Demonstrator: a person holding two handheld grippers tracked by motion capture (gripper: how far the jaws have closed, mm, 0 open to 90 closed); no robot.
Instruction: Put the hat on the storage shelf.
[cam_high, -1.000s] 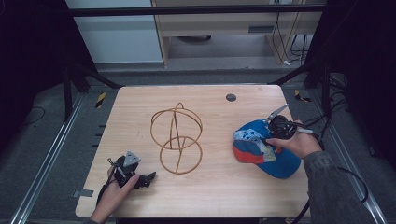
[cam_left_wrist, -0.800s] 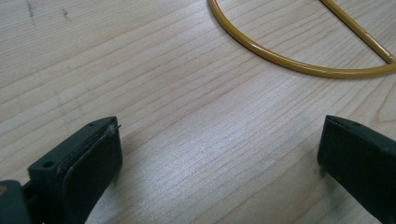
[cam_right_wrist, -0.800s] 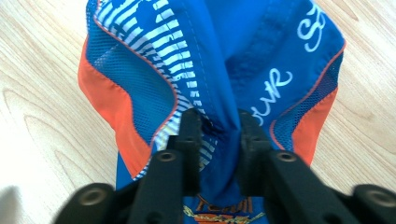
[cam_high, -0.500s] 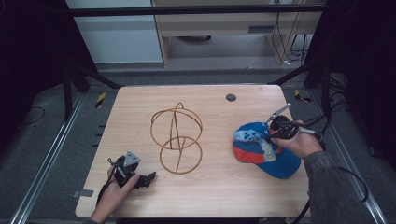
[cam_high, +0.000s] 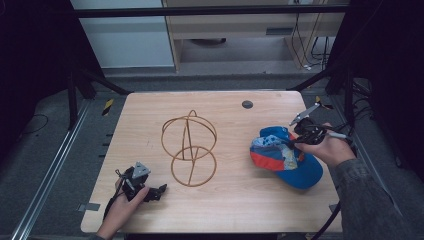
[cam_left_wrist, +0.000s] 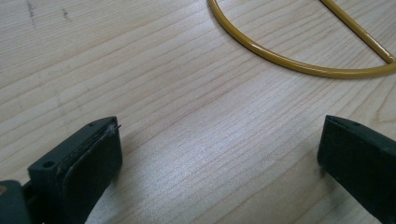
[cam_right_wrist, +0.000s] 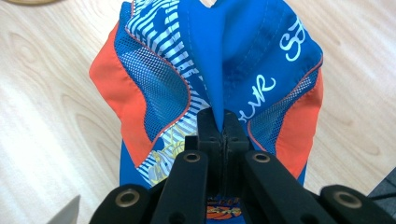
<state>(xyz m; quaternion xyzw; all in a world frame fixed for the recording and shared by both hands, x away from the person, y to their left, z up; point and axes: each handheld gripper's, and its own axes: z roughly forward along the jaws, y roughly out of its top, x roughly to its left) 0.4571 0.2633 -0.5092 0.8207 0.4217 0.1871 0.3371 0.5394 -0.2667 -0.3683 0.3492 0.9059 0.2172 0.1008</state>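
Note:
A blue and orange cap (cam_high: 282, 156) with white lettering lies at the right of the wooden table (cam_high: 235, 200). My right gripper (cam_high: 294, 142) is shut on a pinched fold of the cap's blue crown fabric (cam_right_wrist: 219, 70); its jaws have just closed, and in the right gripper view they (cam_right_wrist: 217, 125) meet tightly on the cloth. A yellow wire stand (cam_high: 190, 147) of crossed hoops sits mid-table. My left gripper (cam_high: 159, 190) rests open near the table's front left edge, its pads (cam_left_wrist: 93, 158) wide apart over bare wood, with the stand's base ring (cam_left_wrist: 289, 63) just ahead.
A small dark round disc (cam_high: 247, 104) sits in the table top near the far edge. Metal rails run along the floor at the left (cam_high: 50, 165). A cable (cam_high: 330, 222) trails from my right hand past the table's right front corner.
My right gripper has closed on the cap's crown and lifted slightly, pulling the fabric up into a peak. The left gripper has stayed where it was.

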